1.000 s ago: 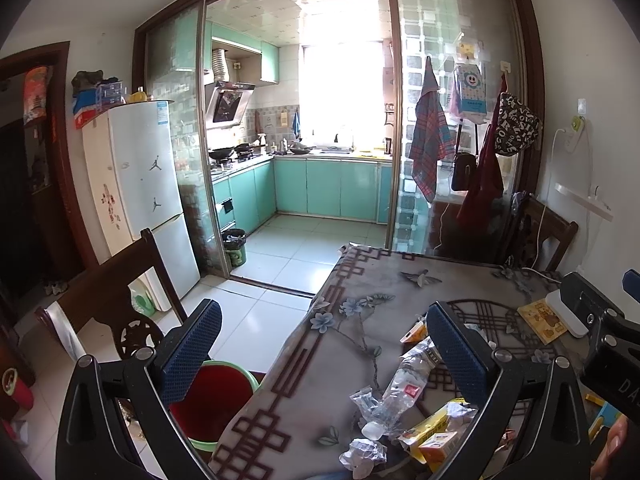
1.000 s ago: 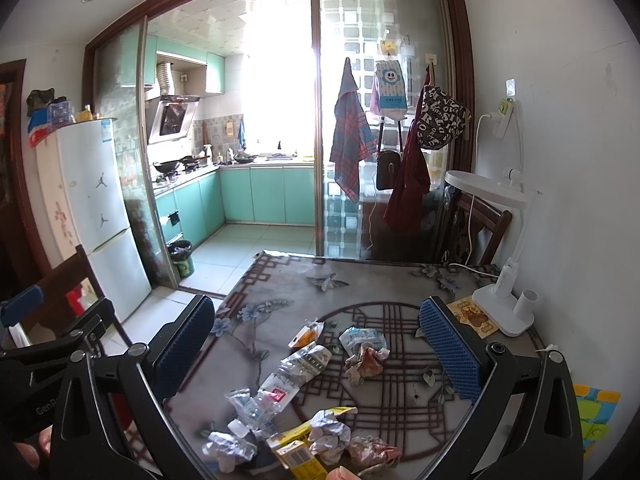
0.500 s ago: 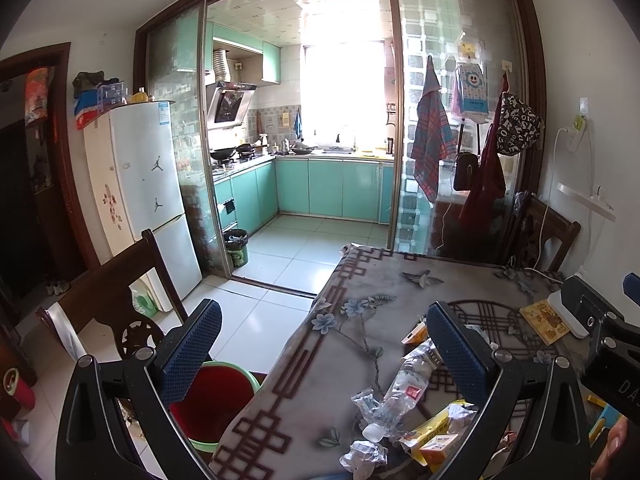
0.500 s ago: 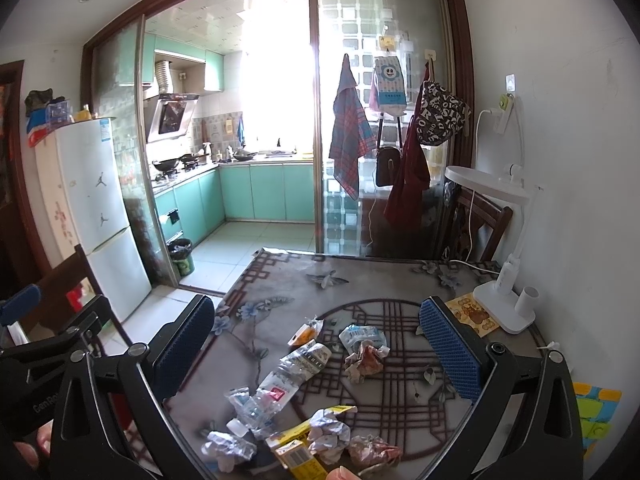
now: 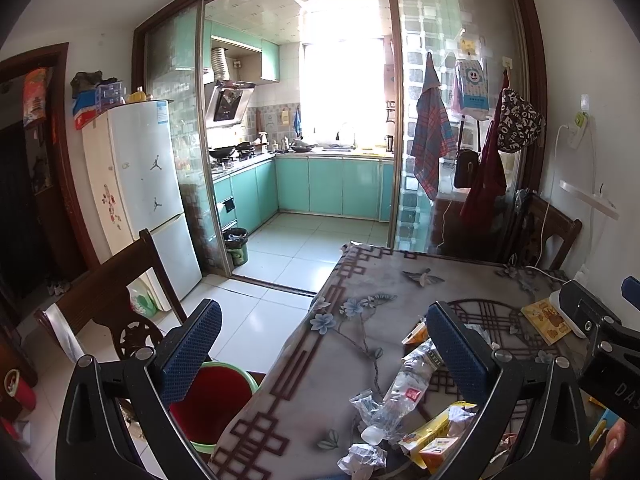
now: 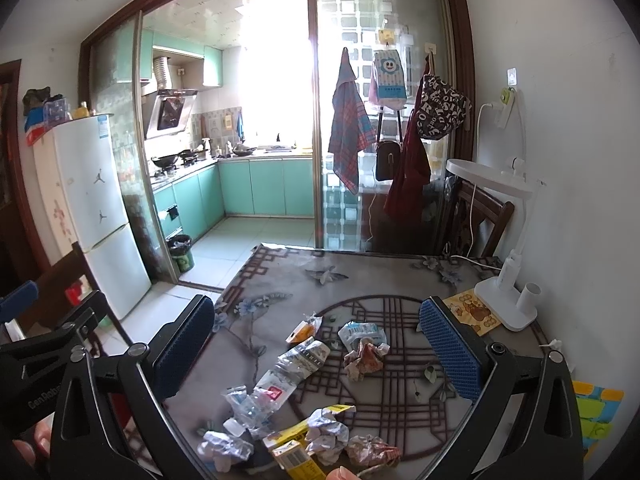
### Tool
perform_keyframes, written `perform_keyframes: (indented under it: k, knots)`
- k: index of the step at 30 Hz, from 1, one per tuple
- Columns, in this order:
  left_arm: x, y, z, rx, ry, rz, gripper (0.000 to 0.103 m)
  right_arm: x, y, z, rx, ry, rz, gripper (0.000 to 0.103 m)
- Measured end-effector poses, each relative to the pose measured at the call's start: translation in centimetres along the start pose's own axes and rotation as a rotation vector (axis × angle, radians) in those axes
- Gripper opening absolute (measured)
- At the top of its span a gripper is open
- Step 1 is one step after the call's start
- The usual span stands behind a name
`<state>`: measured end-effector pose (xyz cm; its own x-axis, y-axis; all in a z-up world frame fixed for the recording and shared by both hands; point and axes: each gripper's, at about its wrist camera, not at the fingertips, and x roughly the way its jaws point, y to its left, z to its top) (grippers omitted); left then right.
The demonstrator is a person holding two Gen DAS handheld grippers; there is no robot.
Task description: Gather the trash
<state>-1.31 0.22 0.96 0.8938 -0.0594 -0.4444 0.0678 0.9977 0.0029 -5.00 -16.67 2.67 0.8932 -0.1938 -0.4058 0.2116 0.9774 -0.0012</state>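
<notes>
Trash lies on the patterned table (image 6: pixel 400 272): a crushed clear plastic bottle (image 6: pixel 280 380) (image 5: pixel 400 388), crumpled paper balls (image 6: pixel 364 360) (image 5: pixel 360 456), a small orange packet (image 6: pixel 302 330), a clear wrapper (image 6: pixel 362 332) and a yellow carton (image 6: pixel 296 452) (image 5: pixel 436 444). A red bin with a green rim (image 5: pixel 212 404) stands on the floor left of the table. My left gripper (image 5: pixel 324 344) is open and empty above the table's left edge. My right gripper (image 6: pixel 316 344) is open and empty above the trash.
A white desk lamp (image 6: pixel 504 304) and a yellow card (image 6: pixel 472 312) stand at the table's right. Wooden chairs (image 5: pixel 112 300) (image 6: pixel 476 220) flank the table. A white fridge (image 5: pixel 140 200) and a kitchen bin (image 5: pixel 236 246) stand beyond.
Both grippers have shifted only slightly; the views have drifted a little. Nothing was taken hold of.
</notes>
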Motion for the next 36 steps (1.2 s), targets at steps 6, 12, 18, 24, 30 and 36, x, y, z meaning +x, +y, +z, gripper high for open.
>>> perform_keyframes:
  k: [6,12,18,24,30,36]
  knots:
    - [1.0,0.1,0.1,0.013,0.032,-0.054,0.103,1.6,-1.3,0.0,0.038,0.053,0.054,0.103]
    - [6.0,-0.4,-4.6,0.143,0.174,-0.161,0.103,5.8,-4.7,-3.3,0.122,0.296,0.23,0.103]
    - [12.3,-1.0,-15.0,0.234,0.527,-0.291,0.102,6.0,-6.4,-7.6,0.05,0.407,0.173,0.103]
    - [16.4,-1.2,-19.6,0.129,0.666,-0.309,0.075,6.0,-5.4,-13.1,-0.018,0.591,0.264,0.101]
    - [17.3,-1.0,-19.8,0.072,0.714,-0.367,0.019,6.9,-3.6,-17.0,-0.061,0.719,0.339,0.076]
    - [15.1,0.8,-16.8,0.058,0.646,-0.321,0.018,9.5,-2.7,-19.2,-0.116,0.777,0.334,0.055]
